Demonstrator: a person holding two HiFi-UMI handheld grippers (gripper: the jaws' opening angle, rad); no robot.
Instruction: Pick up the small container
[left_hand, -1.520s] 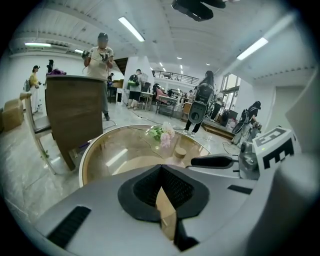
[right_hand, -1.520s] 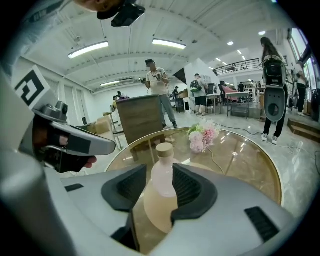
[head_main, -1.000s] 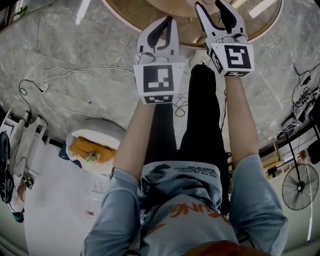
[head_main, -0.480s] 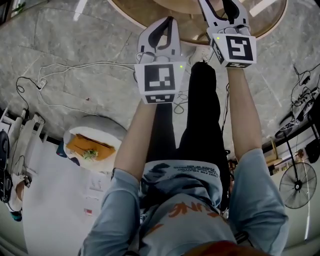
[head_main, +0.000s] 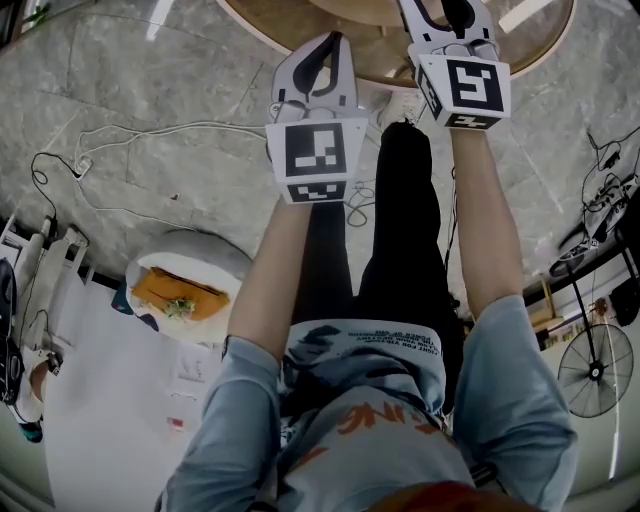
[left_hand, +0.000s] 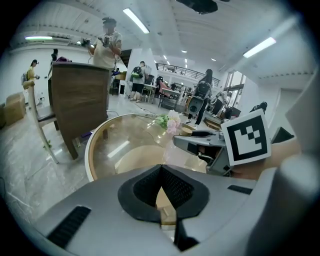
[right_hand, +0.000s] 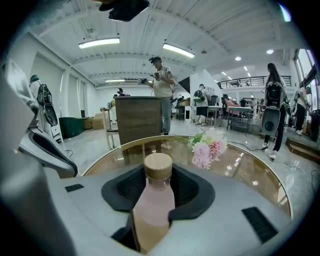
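The small container (right_hand: 154, 200) is a pale pink bottle with a wooden cap, upright on the round glass table (right_hand: 250, 170). It stands between the jaws of my right gripper (right_hand: 158, 189), which are closing around it; a thin dark gap still shows on its left side. In the head view the right gripper (head_main: 442, 12) reaches over the table's rim (head_main: 262, 32), and the bottle is hidden there. My left gripper (left_hand: 161, 172) is shut with nothing in it, held low at the table edge left of the right one (head_main: 325, 62).
A bunch of pink flowers (right_hand: 208, 145) lies on the table beyond the bottle. A wooden chair (right_hand: 138, 119) stands at the far side, with a person (right_hand: 162, 85) behind it. Cables (head_main: 150, 135) trail over the floor. A round white stand (head_main: 190, 280) holds an orange thing at lower left.
The right gripper has moved farther out over the table, toward the top of the head view. The left gripper has stayed about where it was.
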